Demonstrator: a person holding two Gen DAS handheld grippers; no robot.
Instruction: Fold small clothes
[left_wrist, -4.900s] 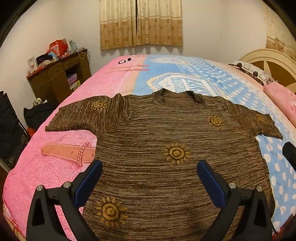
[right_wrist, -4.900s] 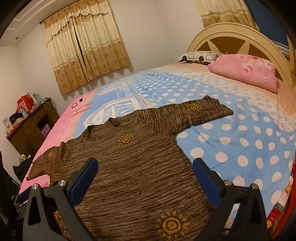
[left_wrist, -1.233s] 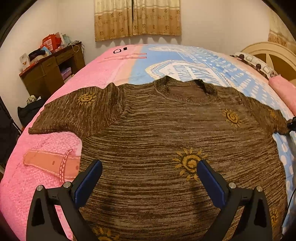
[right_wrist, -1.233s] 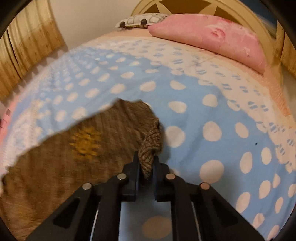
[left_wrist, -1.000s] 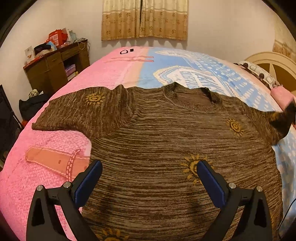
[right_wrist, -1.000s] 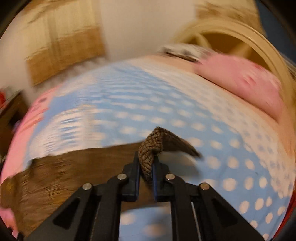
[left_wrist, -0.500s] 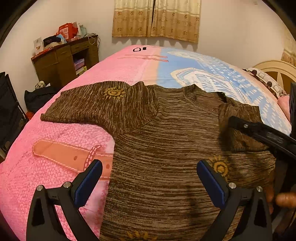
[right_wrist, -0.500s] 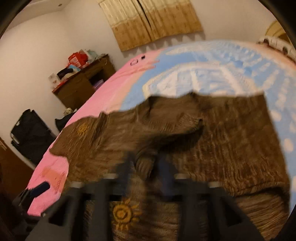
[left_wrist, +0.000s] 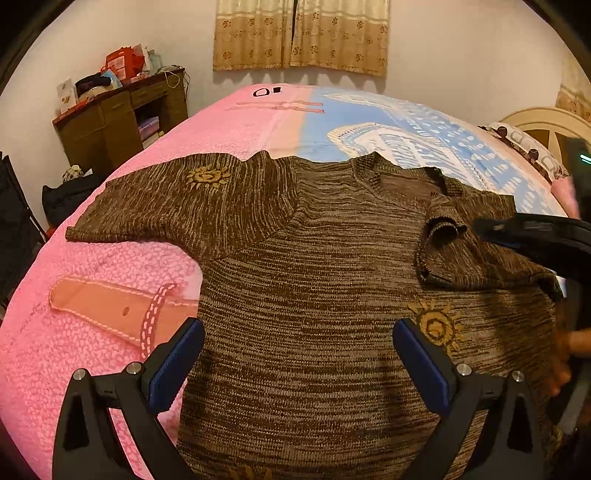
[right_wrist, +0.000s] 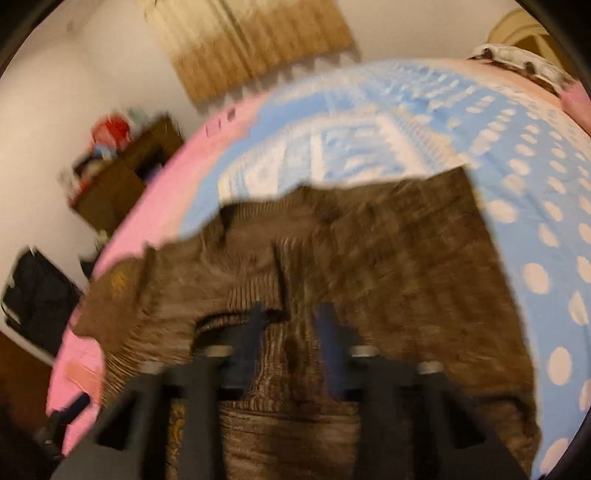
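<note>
A wide bed (left_wrist: 236, 140) fills both views, its cover pink beside the left gripper's (left_wrist: 297, 363) left finger and blue with white dots past the right gripper (right_wrist: 291, 325). Spread flat on it, directly ahead of and beneath both grippers, lies a brown knitted sweater (left_wrist: 314, 280) with yellow sun motifs. One sleeve (left_wrist: 177, 199) stretches out flat, ahead and to the left of the left gripper. The other sleeve (left_wrist: 465, 251) is folded inward onto the chest, its ribbed cuff puckered just in front of the right gripper's tips.

Far ahead and left of the left gripper, a dark wooden desk (left_wrist: 110, 122) stands against the wall — its top is piled with boxes and bags too small to identify, and a few items sit in its open shelf. Patterned curtains (left_wrist: 301, 35) hang beyond the bed.

The left gripper hangs over the sweater's lower half with its blue-padded fingers spread wide, nothing between them.

The right wrist view is smeared by motion. The right gripper's jaws are closing there, with a gap between the tips over the folded sleeve; whether cloth is pinched cannot be made out. The hand (left_wrist: 561, 354) holding it is cut off at the picture's right edge.
</note>
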